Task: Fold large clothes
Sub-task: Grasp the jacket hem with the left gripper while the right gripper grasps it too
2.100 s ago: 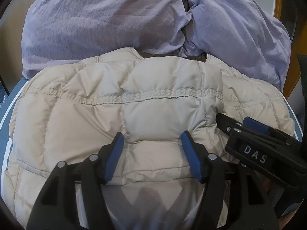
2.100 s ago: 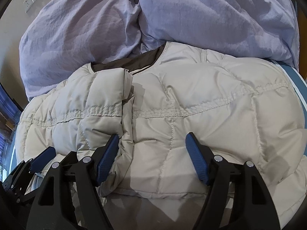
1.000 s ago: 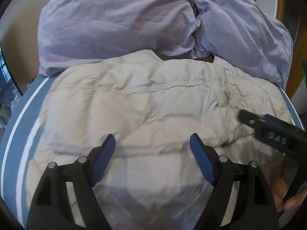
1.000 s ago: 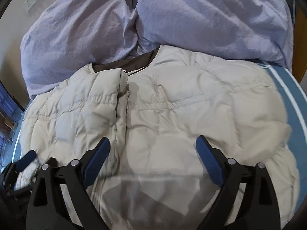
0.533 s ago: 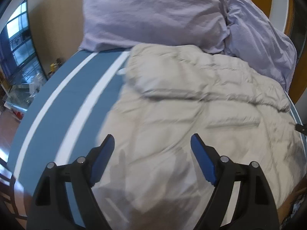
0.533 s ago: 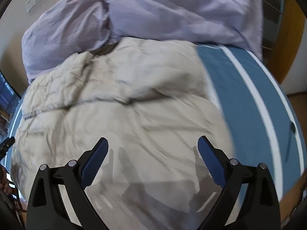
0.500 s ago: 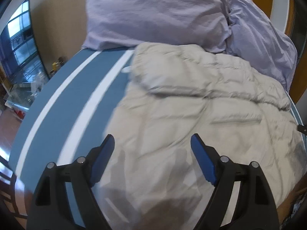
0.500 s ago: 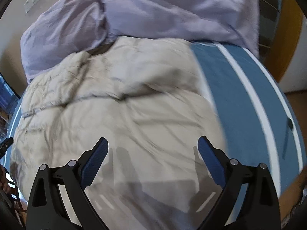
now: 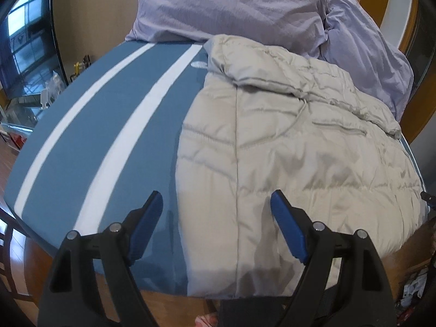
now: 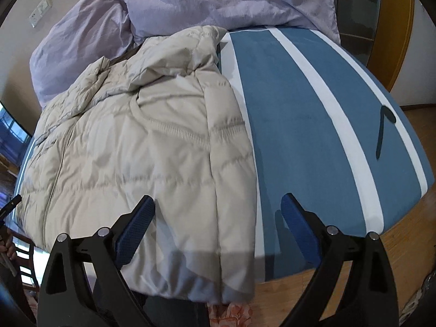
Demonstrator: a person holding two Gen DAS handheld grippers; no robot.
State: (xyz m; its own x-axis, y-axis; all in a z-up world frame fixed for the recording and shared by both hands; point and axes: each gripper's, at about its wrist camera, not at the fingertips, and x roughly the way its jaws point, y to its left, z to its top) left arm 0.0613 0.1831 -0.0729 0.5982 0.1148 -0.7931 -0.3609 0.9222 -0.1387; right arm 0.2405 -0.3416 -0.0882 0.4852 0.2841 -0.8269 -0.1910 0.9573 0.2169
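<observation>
A beige quilted puffer jacket (image 9: 294, 141) lies flat on the bed, sleeves folded in over its body, collar toward the pillows. It also shows in the right wrist view (image 10: 141, 150). My left gripper (image 9: 216, 223) is open and empty, held above the jacket's near left hem corner. My right gripper (image 10: 216, 229) is open and empty, held above the jacket's near right hem corner. The hem hangs slightly over the bed's front edge.
The bed has a blue cover with white stripes (image 9: 103, 125), also in the right wrist view (image 10: 313, 114). Two lilac pillows (image 9: 231, 2) lie against the wall behind the jacket. Wooden floor (image 10: 403, 259) lies below the bed's front edge. A window (image 9: 24, 41) is far left.
Both grippers have pulled back from the jacket's upper part toward the bed's foot and moved apart, left one leftward, right one rightward. They stayed open. The jacket lies flatter.
</observation>
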